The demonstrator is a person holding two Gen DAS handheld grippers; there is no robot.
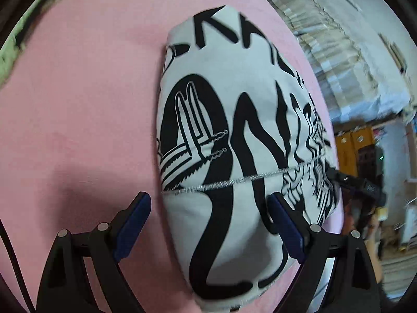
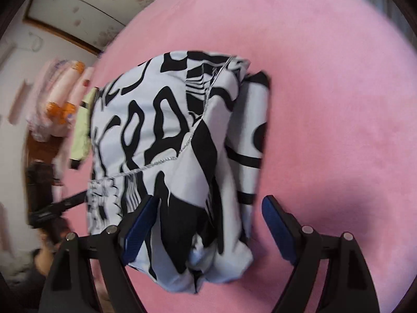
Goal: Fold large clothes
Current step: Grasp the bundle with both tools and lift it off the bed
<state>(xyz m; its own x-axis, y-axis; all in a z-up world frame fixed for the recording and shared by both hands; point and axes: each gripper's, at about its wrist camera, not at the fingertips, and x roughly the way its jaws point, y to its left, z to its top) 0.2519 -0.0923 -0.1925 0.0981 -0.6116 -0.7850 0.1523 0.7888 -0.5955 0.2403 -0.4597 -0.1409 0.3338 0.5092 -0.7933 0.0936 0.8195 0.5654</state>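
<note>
A white garment with bold black print [image 1: 234, 140] lies folded into a compact bundle on the pink surface [image 1: 78, 104]. My left gripper [image 1: 208, 227] is open, its blue-padded fingers [image 1: 133, 224] spread either side of the bundle's near end. The same garment shows in the right wrist view [image 2: 177, 143], with a silver stitched seam across it. My right gripper [image 2: 206, 229] is open, its fingers [image 2: 278, 227] straddling the bundle's near end. The other gripper [image 2: 49, 208] shows at the left of the right wrist view.
The pink surface [image 2: 325, 104] spreads wide to the right of the garment. A pale green cloth [image 2: 83, 127] lies at its far edge. Stacked bedding [image 1: 338, 52] and yellow boxes [image 1: 351, 146] stand beyond the surface edge.
</note>
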